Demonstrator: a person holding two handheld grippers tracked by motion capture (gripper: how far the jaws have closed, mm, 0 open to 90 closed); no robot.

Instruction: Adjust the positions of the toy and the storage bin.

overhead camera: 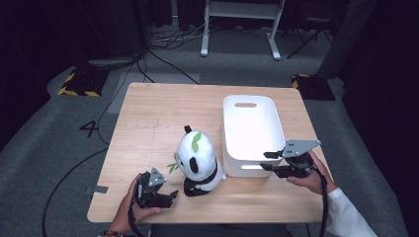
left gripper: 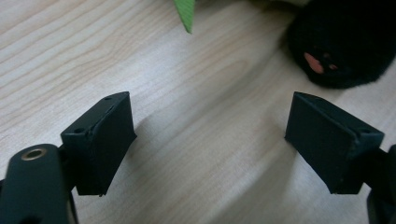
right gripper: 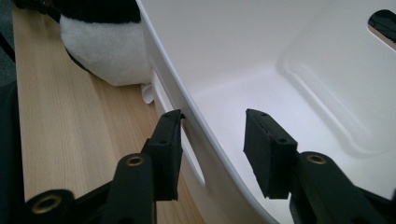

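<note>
A white bin (overhead camera: 250, 132) at the counter's (overhead camera: 148, 118) right edge is straddled at its near wall by the right gripper (right gripper: 212, 140), one finger outside by the handle slot, the other inside; the fingers (right gripper: 268, 149) are narrowed about the rim but not visibly pressed on it. At the near-left corner the left gripper (left gripper: 210, 140) is held with its fingers spread wide over bare wood, nothing between them. A plush panda (overhead camera: 197, 160) is seated against the bin's left side, its black foot (left gripper: 343, 44) just beyond the left gripper. For a sound grip, the rim is best seated deep and square between the pads before any pull, lest the smooth wall be let slip.
</note>
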